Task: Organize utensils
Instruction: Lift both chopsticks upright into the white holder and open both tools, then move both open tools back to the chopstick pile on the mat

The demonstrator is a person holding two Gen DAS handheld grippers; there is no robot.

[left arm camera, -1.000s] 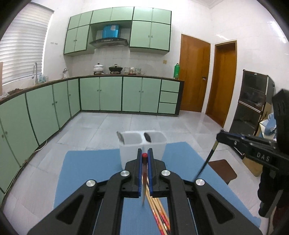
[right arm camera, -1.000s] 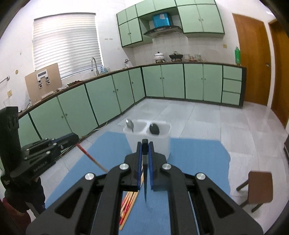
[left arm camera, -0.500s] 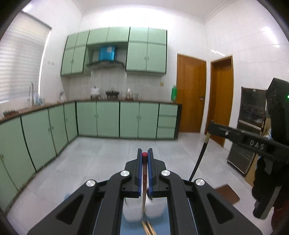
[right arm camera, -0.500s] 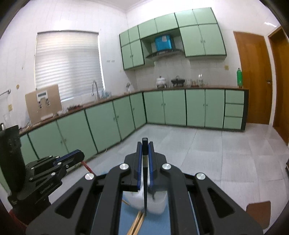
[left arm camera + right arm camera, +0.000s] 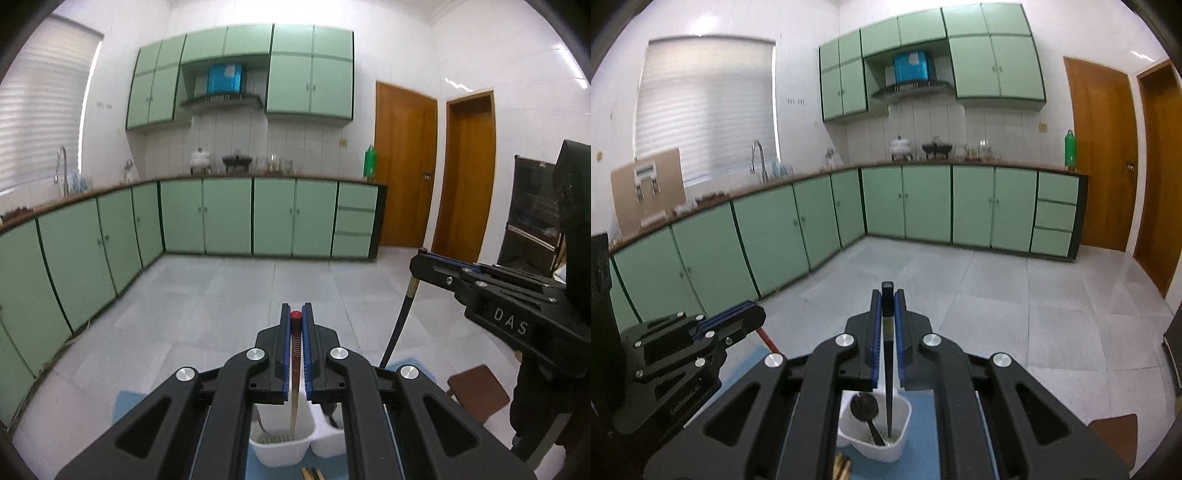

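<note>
My left gripper [image 5: 295, 317] is shut on a red-capped wooden chopstick [image 5: 294, 369] that hangs down with its tip inside the left compartment of the white two-part holder [image 5: 280, 452]. My right gripper [image 5: 887, 295] is shut on a black chopstick [image 5: 888, 369]. Its tip reaches into the holder's [image 5: 882, 452] right compartment, beside a black spoon [image 5: 864, 406]. Each gripper shows in the other's view: the right gripper [image 5: 424, 258] with its black chopstick [image 5: 399, 321], and the left gripper [image 5: 746, 314] with its red chopstick [image 5: 768, 338].
Loose chopsticks [image 5: 842, 467] lie on the blue mat [image 5: 123, 400] just in front of the holder. A brown stool [image 5: 476, 391] stands to the right on the tiled floor. Green cabinets line the far and left walls.
Both grippers have moved forward over the holder, which slid from mid-frame to the bottom of both views. The chopstick tips, earlier above the mat, now hang inside the compartments.
</note>
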